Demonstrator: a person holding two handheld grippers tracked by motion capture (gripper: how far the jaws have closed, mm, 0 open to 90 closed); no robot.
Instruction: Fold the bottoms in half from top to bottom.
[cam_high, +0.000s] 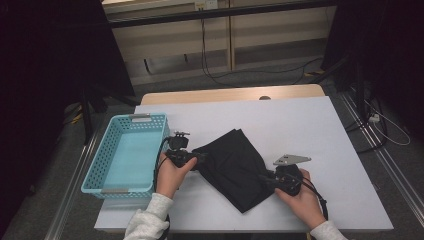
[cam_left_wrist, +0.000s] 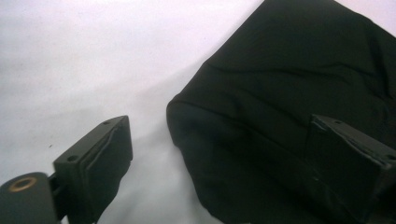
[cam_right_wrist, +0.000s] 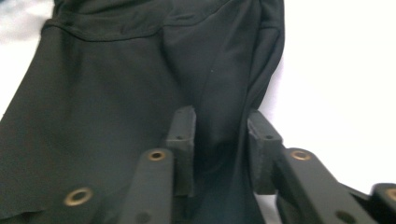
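A black folded cloth (cam_high: 232, 167) lies slantwise on the white table top (cam_high: 310, 125). My left gripper (cam_high: 200, 159) is at the cloth's left corner. In the left gripper view it (cam_left_wrist: 219, 135) is open wide, one jaw over bare table and the other over the cloth (cam_left_wrist: 289, 93), whose rounded corner lies between them. My right gripper (cam_high: 263, 177) is at the cloth's right edge. Its jaws (cam_right_wrist: 219, 121) stand close together with a fold of the cloth (cam_right_wrist: 116, 70) in the narrow gap, and the pads do not visibly squeeze it.
A light blue plastic basket (cam_high: 93, 180) stands at the table's left edge, close beside my left hand. Bare white table lies behind and to the right of the cloth. Cables run over the floor beyond the table.
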